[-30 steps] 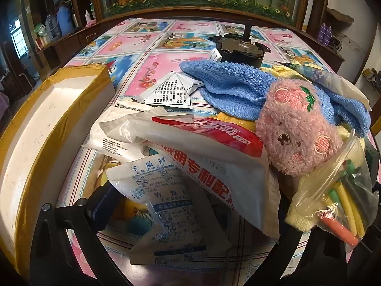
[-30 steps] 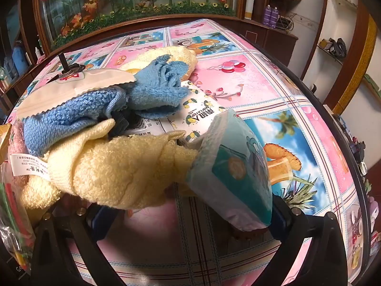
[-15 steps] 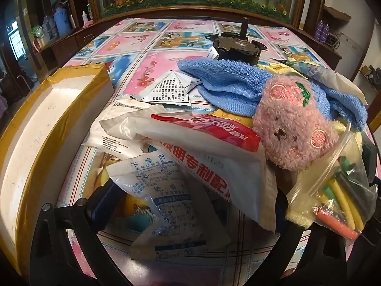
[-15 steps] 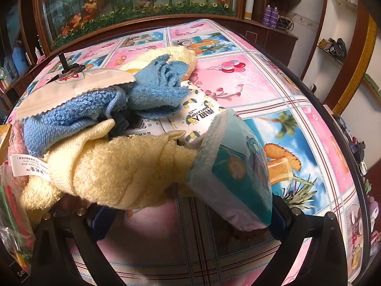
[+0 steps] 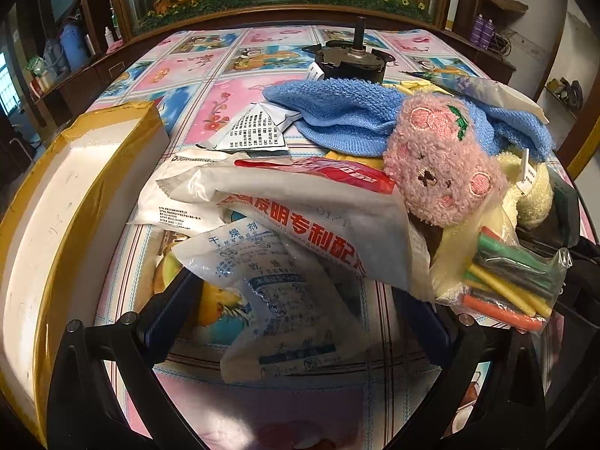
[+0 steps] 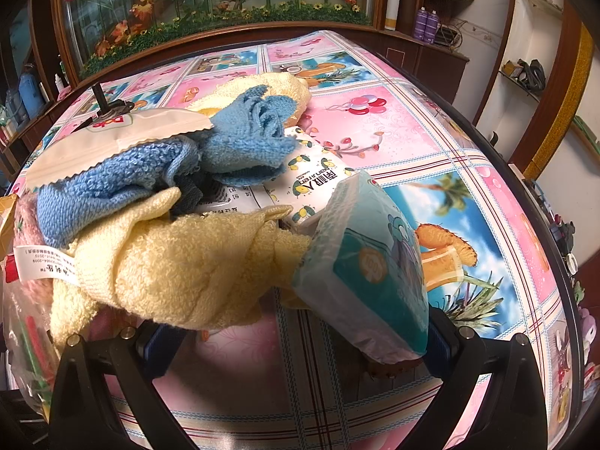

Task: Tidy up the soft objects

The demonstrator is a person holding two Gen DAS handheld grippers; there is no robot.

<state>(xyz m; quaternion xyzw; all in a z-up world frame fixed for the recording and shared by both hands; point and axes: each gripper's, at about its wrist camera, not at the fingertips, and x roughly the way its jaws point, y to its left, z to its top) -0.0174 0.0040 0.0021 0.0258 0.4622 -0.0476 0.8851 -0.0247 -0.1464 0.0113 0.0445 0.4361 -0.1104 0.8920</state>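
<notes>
A pile of soft things lies on the patterned tablecloth. In the left wrist view a pink plush (image 5: 442, 172) rests on a blue towel (image 5: 356, 112), beside a yellow towel (image 5: 528, 191). My left gripper (image 5: 296, 311) is open, with a white desiccant pouch (image 5: 281, 288) lying between its fingers. Behind the pouch is a white bag with red print (image 5: 322, 221). In the right wrist view my right gripper (image 6: 296, 341) is open. The yellow towel (image 6: 180, 266) and a teal tissue pack (image 6: 371, 273) sit just ahead of its fingers, with the blue towel (image 6: 150, 183) behind them.
A white foam box with yellow tape (image 5: 56, 206) stands at the left. A black motor (image 5: 352, 60) sits behind the pile. A zip bag of coloured tubes (image 5: 506, 285) lies at the right. A wipes pack (image 6: 318, 180) and a white packet (image 6: 112, 138) are in the pile.
The left gripper's view has shifted slightly, so the pile sits a little higher and further left in the frame. The right gripper has not moved.
</notes>
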